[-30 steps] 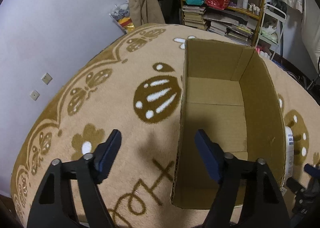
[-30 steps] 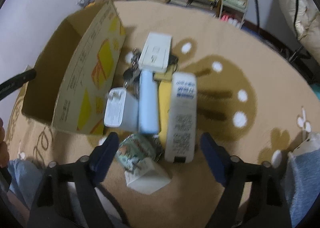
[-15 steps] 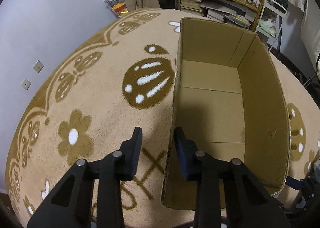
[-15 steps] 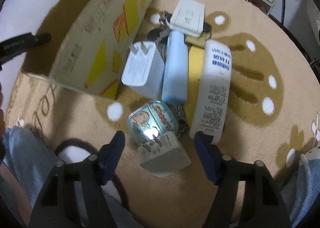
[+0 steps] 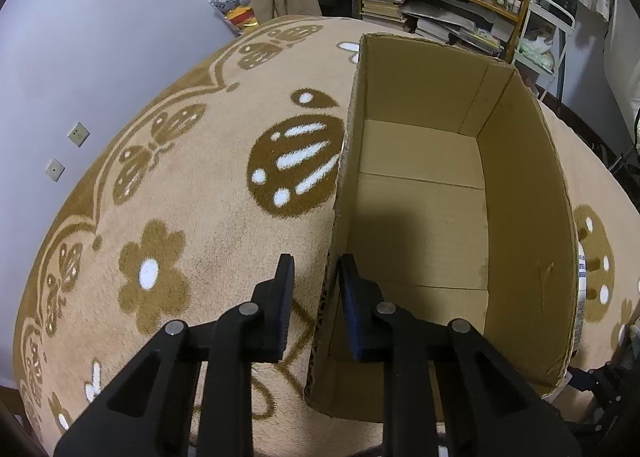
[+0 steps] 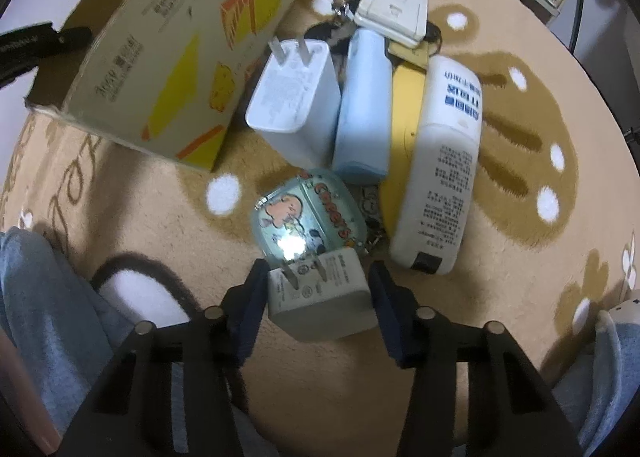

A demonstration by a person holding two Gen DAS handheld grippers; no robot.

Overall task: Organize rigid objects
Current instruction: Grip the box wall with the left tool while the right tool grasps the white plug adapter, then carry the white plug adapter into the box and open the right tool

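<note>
Your right gripper (image 6: 318,295) jaws pinch the small charger (image 6: 320,299), prongs forward; left gripper (image 5: 314,297) jaws clamp the box (image 5: 424,217) wall, box lying left.

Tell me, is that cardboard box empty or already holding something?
Empty. The left wrist view looks straight into the box and shows only bare cardboard floor; the chargers and other things lie outside on the rug.
</note>
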